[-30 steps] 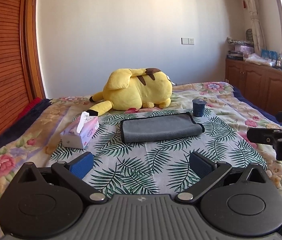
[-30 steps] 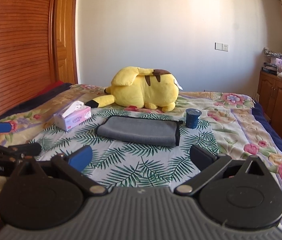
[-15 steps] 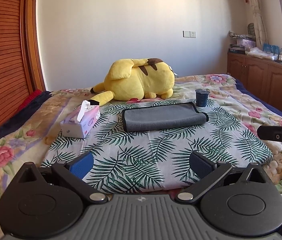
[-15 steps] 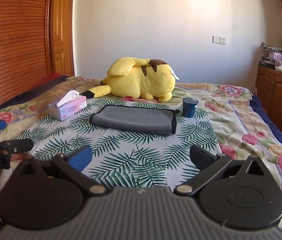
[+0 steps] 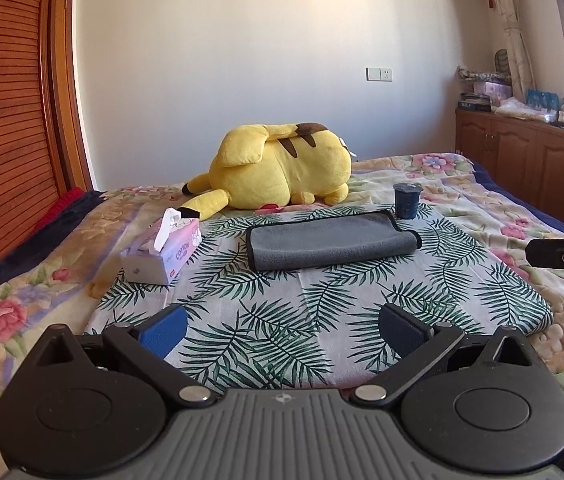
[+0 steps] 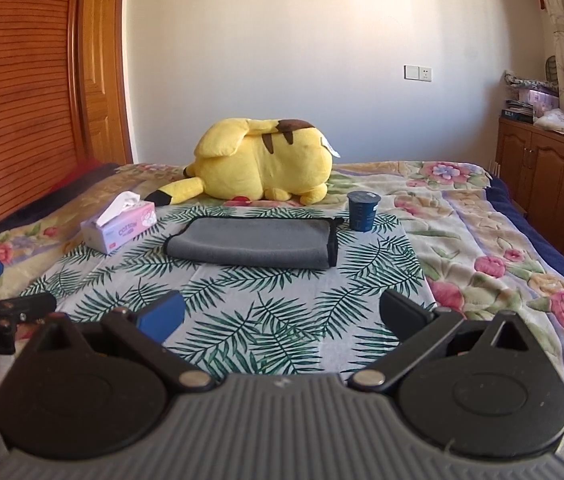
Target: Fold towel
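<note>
A grey towel (image 5: 328, 242) with black edging lies folded into a flat rectangle on the palm-leaf cloth (image 5: 314, 320) on the bed; it also shows in the right wrist view (image 6: 256, 242). My left gripper (image 5: 282, 326) is open and empty, well short of the towel, near the cloth's near edge. My right gripper (image 6: 282, 314) is open and empty, also well back from the towel. Each gripper shows at the edge of the other's view.
A yellow plush toy (image 5: 282, 170) lies behind the towel. A pink tissue box (image 5: 164, 252) sits to the towel's left and a dark blue cup (image 5: 406, 198) at its far right corner. Wooden cabinets (image 5: 530, 164) line the right wall, a wooden wardrobe (image 5: 6, 120) the left.
Both grippers have drawn back from the towel and away from the bed's middle, staying open. The towel has not moved.
</note>
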Motion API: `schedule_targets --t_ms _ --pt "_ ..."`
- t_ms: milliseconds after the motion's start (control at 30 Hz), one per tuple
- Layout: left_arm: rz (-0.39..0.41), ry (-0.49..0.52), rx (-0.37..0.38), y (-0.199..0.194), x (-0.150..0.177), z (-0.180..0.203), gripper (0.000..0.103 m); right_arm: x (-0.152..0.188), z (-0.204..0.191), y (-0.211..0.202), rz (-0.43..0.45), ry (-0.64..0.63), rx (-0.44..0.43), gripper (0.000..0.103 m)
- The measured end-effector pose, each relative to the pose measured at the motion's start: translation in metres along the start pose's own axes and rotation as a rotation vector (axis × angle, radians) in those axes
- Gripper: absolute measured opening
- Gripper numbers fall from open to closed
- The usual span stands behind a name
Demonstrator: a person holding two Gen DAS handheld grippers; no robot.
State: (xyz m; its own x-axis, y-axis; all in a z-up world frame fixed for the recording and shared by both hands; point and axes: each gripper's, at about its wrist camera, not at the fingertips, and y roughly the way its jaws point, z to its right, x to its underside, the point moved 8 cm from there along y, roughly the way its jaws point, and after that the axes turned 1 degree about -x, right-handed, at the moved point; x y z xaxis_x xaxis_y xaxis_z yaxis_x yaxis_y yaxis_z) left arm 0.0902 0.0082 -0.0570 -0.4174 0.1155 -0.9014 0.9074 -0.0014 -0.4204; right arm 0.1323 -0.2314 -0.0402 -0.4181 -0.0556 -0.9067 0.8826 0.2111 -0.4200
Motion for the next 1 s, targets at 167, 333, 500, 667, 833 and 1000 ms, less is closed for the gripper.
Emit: schedule_targets --t_ms 167,333,500,667,833,1000 --pt "0.034 -0.001 -0.011 -0.006 -0.003 -0.002 0.087 -0.003 0.0 -0.005 0.039 0.003 0.005 0.103" --pt "0.075 -0.005 -0.018 -0.013 -0.008 -0.003 0.087 -0.007 0.003 -0.008 0.068 0.002 0.01 0.103" --pt "0.099 -0.021 -0.018 -0.017 -0.011 -0.006 0.087 -0.008 0.005 -0.01 0.084 0.001 0.013 0.103" --pt "0.116 -0.031 -0.022 -0.02 -0.014 -0.008 0.087 -0.009 0.007 -0.012 0.095 -0.001 0.014 0.103" --pt "0.135 -0.028 -0.031 -0.024 -0.017 -0.011 0.087 -0.01 0.007 -0.015 0.116 -0.003 0.017 0.103" --pt "0.148 -0.036 -0.037 -0.028 -0.018 -0.013 0.087 -0.013 0.008 -0.02 0.147 -0.006 0.026 0.103"
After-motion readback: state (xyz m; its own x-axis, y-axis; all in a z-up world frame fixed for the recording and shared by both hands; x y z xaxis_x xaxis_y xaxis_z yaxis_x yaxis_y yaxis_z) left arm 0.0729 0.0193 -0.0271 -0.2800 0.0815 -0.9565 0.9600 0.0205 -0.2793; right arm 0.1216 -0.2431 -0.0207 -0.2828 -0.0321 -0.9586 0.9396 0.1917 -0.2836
